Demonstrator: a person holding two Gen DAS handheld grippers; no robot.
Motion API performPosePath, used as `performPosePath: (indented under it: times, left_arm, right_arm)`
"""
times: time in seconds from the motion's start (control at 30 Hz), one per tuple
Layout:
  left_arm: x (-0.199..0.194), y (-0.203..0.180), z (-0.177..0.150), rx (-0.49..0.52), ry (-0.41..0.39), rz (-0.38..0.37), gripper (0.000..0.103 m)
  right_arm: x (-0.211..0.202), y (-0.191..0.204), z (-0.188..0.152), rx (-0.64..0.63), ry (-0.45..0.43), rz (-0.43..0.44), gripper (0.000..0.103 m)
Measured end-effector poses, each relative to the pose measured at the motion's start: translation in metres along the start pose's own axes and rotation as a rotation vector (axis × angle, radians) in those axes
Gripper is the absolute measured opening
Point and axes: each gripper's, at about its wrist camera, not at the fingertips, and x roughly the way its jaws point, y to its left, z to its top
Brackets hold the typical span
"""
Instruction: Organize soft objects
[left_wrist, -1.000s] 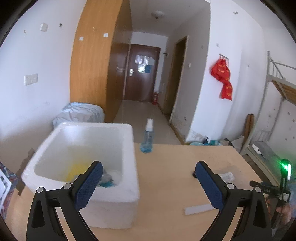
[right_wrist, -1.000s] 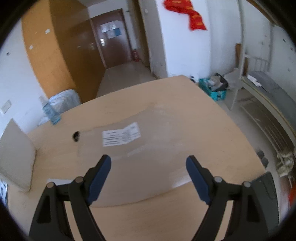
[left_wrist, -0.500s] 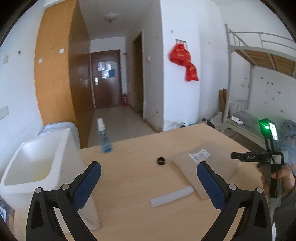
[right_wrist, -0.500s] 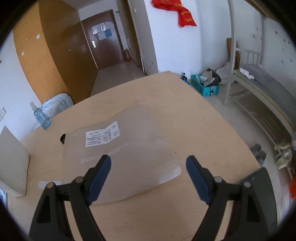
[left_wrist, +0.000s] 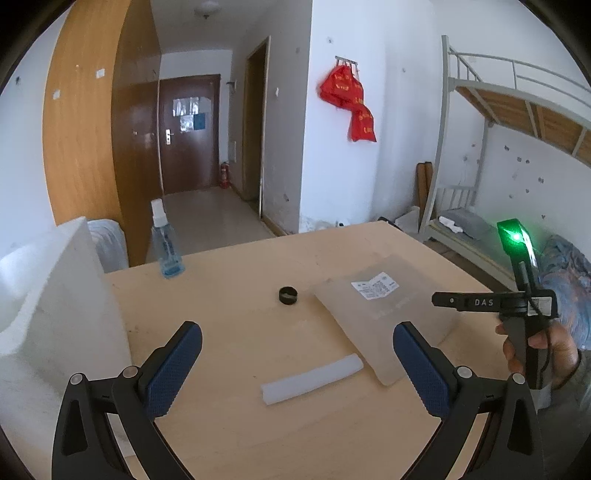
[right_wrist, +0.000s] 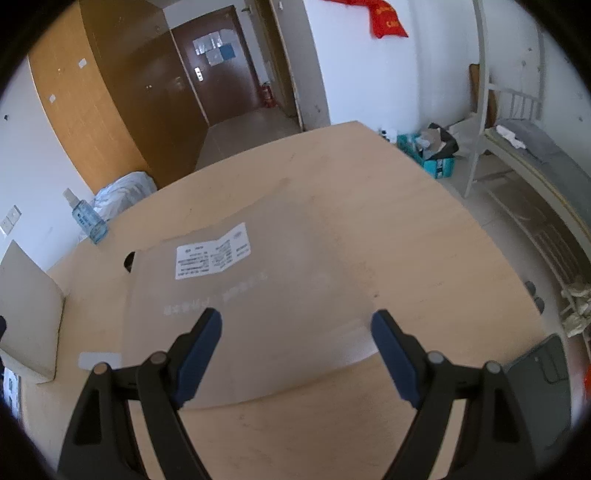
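A white foam strip (left_wrist: 312, 379) lies on the wooden table (left_wrist: 236, 295), just ahead of my open, empty left gripper (left_wrist: 295, 354). A clear plastic bag with a white label (left_wrist: 384, 314) lies flat to its right; it also shows in the right wrist view (right_wrist: 258, 295). My right gripper (right_wrist: 295, 339) is open and empty, held low over the bag's near edge. The white foam box (left_wrist: 55, 295) stands at the left; its inside is hidden.
A blue spray bottle (left_wrist: 166, 243) stands at the table's far edge. A small black ring (left_wrist: 288, 295) lies mid-table. The right gripper's body with a green light (left_wrist: 517, 295) is at the right. A bunk bed frame (left_wrist: 480, 147) stands beyond.
My left gripper has swung right, away from the foam box and toward the strip and bag. My right gripper has moved closer and lower over the bag.
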Motion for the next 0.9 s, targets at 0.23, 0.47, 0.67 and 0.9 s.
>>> performPosePath:
  times: [0.23, 0.47, 0.67, 0.9]
  left_arm:
    - [0.012, -0.002, -0.012, 0.003, 0.036, -0.004, 0.103]
    - [0.013, 0.001, -0.014, -0.011, 0.034, -0.008, 0.103]
    - [0.014, 0.002, -0.015, -0.016, 0.037, -0.014, 0.103]
    - [0.013, 0.001, -0.015, -0.019, 0.034, -0.012, 0.103]
  right_arm:
    - [0.002, 0.001, -0.004, 0.022, 0.024, 0.071, 0.086]
    - [-0.008, -0.003, -0.004, 0.043, -0.012, 0.043, 0.086]
    - [-0.019, -0.008, 0.003, 0.000, -0.063, -0.082, 0.086]
    - [0.002, 0.000, -0.001, -0.027, -0.002, -0.049, 0.086]
